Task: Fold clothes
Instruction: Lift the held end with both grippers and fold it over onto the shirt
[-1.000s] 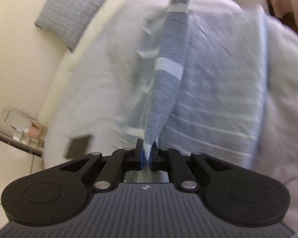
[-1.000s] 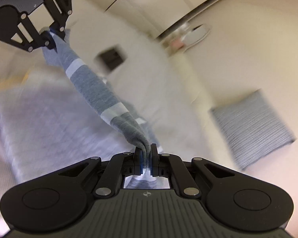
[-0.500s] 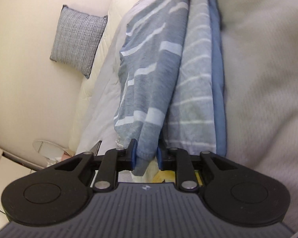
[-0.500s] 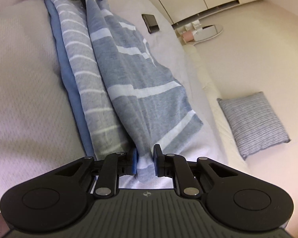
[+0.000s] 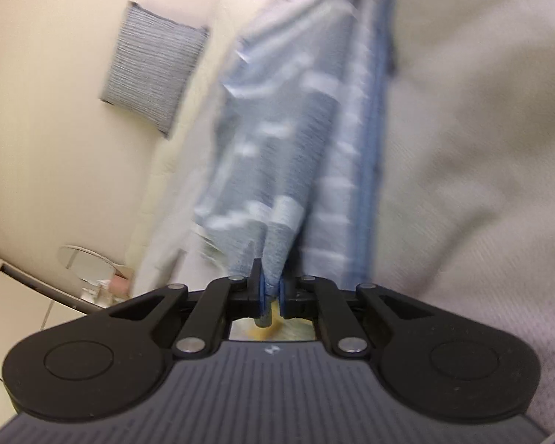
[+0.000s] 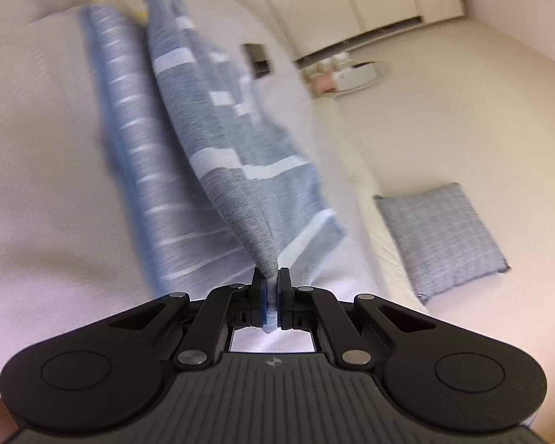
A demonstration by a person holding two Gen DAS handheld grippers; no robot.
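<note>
One striped garment (image 6: pixel 218 137) spans the bed (image 6: pixel 37 140), stretched between two grippers; left gripper (image 5: pixel 271 288) clamps one end; right gripper (image 6: pixel 271 288) clamps the other; one grey cushion (image 6: pixel 442 236) lies beyond the bed's edge.

The left gripper (image 5: pixel 270 284) has a matte black body with two wide rounded lobes, and each lobe carries a shallow round disc. Behind the lobes lies a dark grey plate with fine parallel ribs and a small pale logo. Black link bars lead to the fingers, fastened with silver round screws. The finger pads (image 5: pixel 262 290) are blue on their inner faces. The right gripper (image 6: pixel 271 288) has the same black lobes, ribbed grey plate, silver screws and blue pads (image 6: pixel 264 305).
</note>
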